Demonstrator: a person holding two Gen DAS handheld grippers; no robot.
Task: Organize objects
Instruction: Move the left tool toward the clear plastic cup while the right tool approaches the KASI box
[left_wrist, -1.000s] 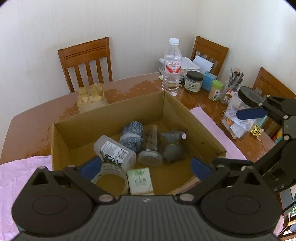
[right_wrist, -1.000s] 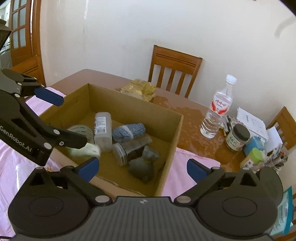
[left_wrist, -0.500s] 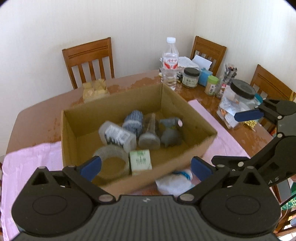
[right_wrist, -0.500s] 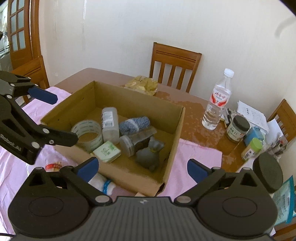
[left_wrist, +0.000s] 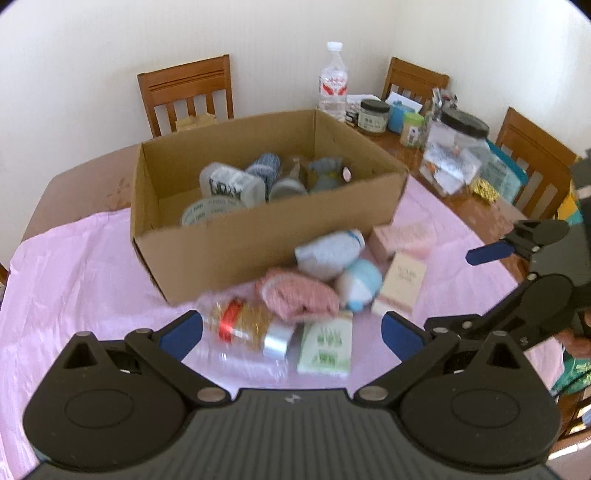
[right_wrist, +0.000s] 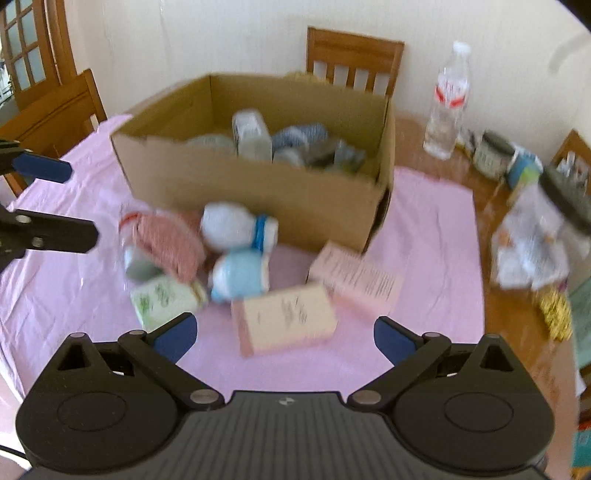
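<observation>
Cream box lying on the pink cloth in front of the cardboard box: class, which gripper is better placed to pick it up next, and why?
Probably the right gripper: its open jaws frame the cream box directly. The left gripper, also open, faces the green packet instead.

I can't make out a single legible word from here; both feeds are smeared. Taking the cardboard box (left_wrist: 258, 236) as my landmark: inside it, the white bottle (left_wrist: 232, 184) carries a black-printed label, unreadable. Behind its far right corner, the water bottle (left_wrist: 333, 83) wears a red and white label whose characters I cannot resolve, and the dark-lidded jar (left_wrist: 374, 117) beside that has a pale label, also illegible. In front of the box, the cream carton (right_wrist: 284, 319) shows lines of small print, the pink carton (right_wrist: 356, 280) likewise, and the green-patterned packet (left_wrist: 325, 347) shows marks, none readable.
</observation>
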